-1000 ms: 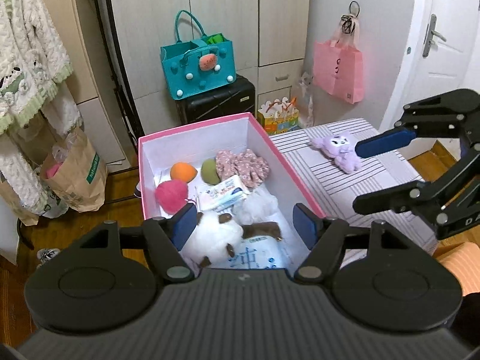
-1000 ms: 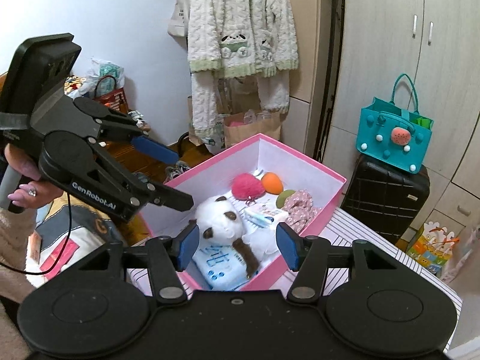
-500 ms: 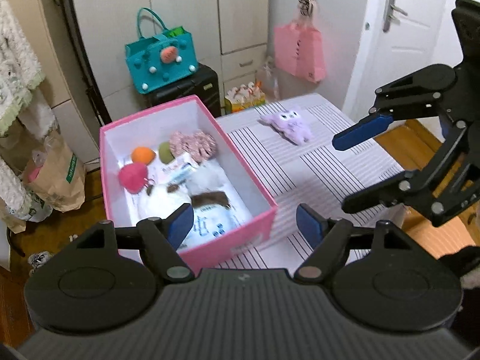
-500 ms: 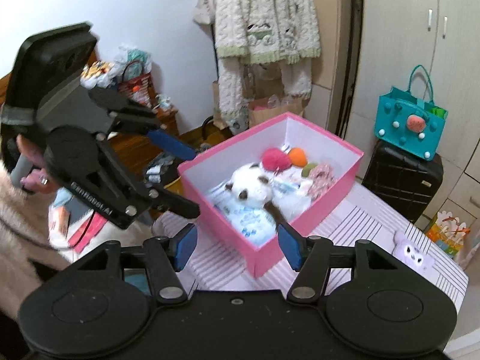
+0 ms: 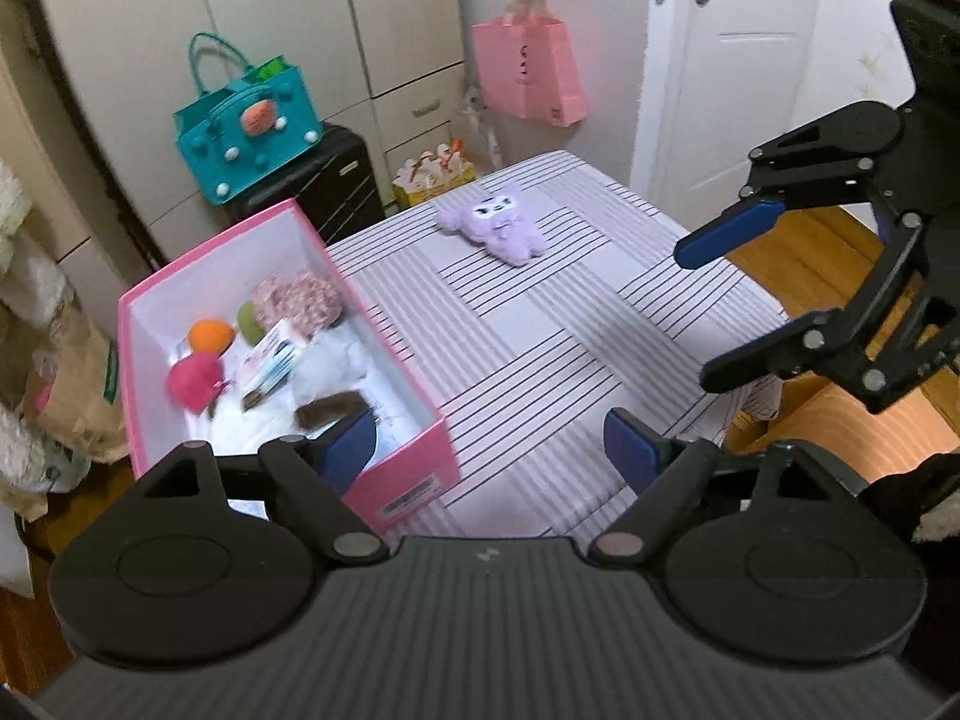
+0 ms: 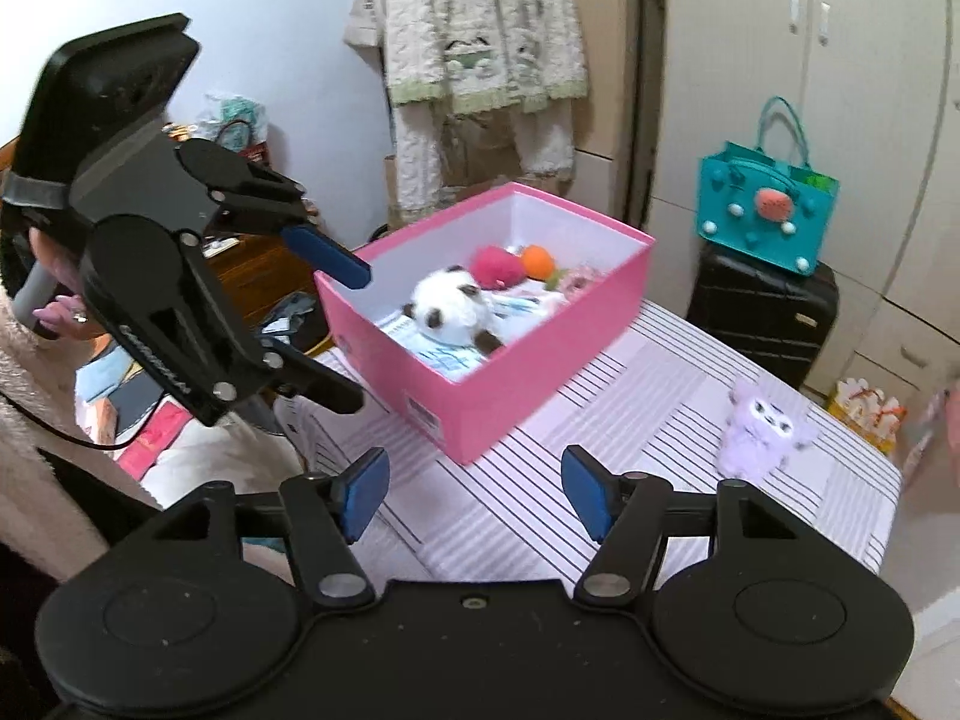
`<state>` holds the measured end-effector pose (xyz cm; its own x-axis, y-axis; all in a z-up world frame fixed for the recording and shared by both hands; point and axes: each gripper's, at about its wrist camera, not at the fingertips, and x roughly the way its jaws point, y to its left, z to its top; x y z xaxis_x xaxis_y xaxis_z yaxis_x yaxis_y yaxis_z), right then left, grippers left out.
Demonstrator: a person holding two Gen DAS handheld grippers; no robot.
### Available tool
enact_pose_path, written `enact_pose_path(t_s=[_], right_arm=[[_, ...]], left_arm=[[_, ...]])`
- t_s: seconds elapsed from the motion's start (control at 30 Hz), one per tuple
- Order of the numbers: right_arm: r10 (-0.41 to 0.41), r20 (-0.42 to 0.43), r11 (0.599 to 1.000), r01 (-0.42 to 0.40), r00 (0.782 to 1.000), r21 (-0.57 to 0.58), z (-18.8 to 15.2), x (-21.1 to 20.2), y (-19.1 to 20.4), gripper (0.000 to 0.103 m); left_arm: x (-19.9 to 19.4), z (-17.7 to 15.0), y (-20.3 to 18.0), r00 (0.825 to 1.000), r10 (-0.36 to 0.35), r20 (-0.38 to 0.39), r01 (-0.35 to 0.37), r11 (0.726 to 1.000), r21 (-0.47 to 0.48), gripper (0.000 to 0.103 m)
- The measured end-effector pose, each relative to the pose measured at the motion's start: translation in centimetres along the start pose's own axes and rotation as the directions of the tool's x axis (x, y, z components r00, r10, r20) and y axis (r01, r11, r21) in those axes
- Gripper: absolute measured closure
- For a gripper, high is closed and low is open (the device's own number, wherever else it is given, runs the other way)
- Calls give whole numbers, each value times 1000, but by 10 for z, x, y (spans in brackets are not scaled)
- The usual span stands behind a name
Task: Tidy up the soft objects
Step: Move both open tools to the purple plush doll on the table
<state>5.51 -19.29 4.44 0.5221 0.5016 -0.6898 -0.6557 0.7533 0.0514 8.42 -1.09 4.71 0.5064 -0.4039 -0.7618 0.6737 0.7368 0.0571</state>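
Observation:
A pink box (image 5: 414,474) (image 6: 516,384) sits at the left of a striped table (image 5: 540,330) (image 6: 630,420). It holds a white and brown panda plush (image 6: 450,309), pink and orange soft balls, a floral cloth and tissue packs. A purple plush (image 5: 495,227) (image 6: 759,429) lies alone on the table, far from both grippers. My left gripper (image 5: 489,450) (image 6: 327,330) hovers over the box's near corner, its jaws opening with nothing between them. My right gripper (image 6: 474,495) (image 5: 717,306) hangs over the table's right edge, jaws also opening and empty.
A teal bag (image 5: 246,120) rests on a black suitcase (image 5: 324,192) behind the table. A pink bag (image 5: 528,72) hangs on the wall by a white door (image 5: 738,60). Knitted clothes (image 6: 480,30) hang behind the box. A person's sleeve (image 6: 36,408) is at left.
Both grippers have drawn back from over the box toward the table, and their jaws have widened. The purple plush now shows in both views. Nothing was picked up.

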Motion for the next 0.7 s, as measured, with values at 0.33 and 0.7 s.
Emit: enact_pose_path(t_s=[0.33,0.7], right_arm=[[-36,67,999,33,997,39,-29,-8,-43,31],[-196,152,980,197,969,8,-46,30,-77,30]], left_arm=[[22,26,-10,996,-58,70,60,998,-28,17],[75,44,-9,979,-21,203,52,988,-147,17]])
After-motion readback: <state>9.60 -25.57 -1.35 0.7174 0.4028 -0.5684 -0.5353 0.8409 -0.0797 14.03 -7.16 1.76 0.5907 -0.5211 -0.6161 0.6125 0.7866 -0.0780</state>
